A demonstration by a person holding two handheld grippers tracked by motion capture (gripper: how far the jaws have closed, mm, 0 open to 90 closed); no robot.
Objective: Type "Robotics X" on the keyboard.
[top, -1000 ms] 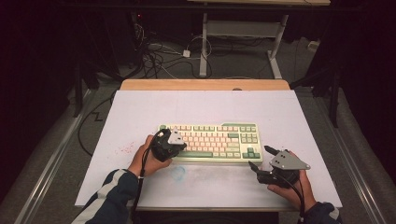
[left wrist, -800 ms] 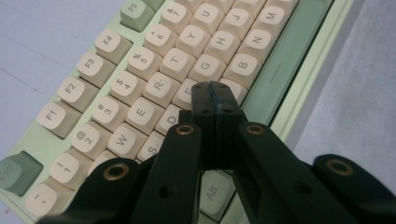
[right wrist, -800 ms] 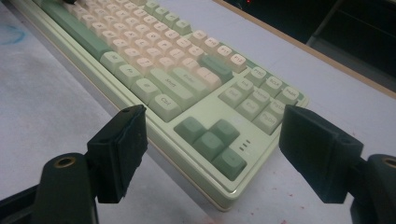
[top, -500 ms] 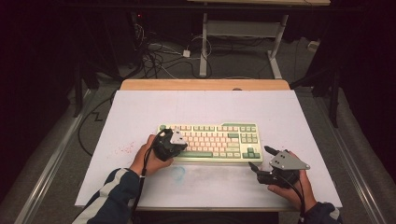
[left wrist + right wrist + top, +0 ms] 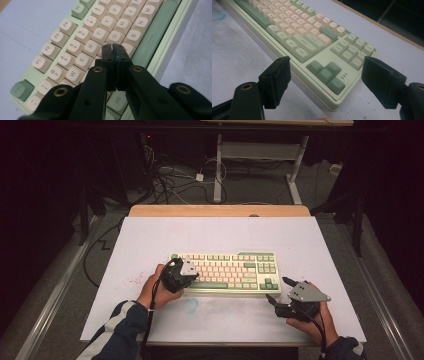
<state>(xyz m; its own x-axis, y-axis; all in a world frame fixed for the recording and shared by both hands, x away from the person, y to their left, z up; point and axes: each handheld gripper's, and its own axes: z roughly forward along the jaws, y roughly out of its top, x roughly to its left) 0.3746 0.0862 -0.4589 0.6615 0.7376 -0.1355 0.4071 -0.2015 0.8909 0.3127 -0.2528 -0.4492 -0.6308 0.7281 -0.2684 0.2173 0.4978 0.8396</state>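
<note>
Your left gripper [image 5: 113, 47] has its jaws pressed together over the keyboard [image 5: 225, 272], mid-table; its own view reads the keys beneath, near R and F. Your right gripper [image 5: 324, 75] gapes wide beside the keyboard's arrow-key corner.

The high view is looking forward and down from afar; both gripper views are sitting close, sharing the keyboard [image 5: 225, 272] lying toward 12 o'clock.

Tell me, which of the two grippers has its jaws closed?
The left gripper: its jaws are pressed together over the keyboard near the V key. The right gripper is spread wide open.
</note>
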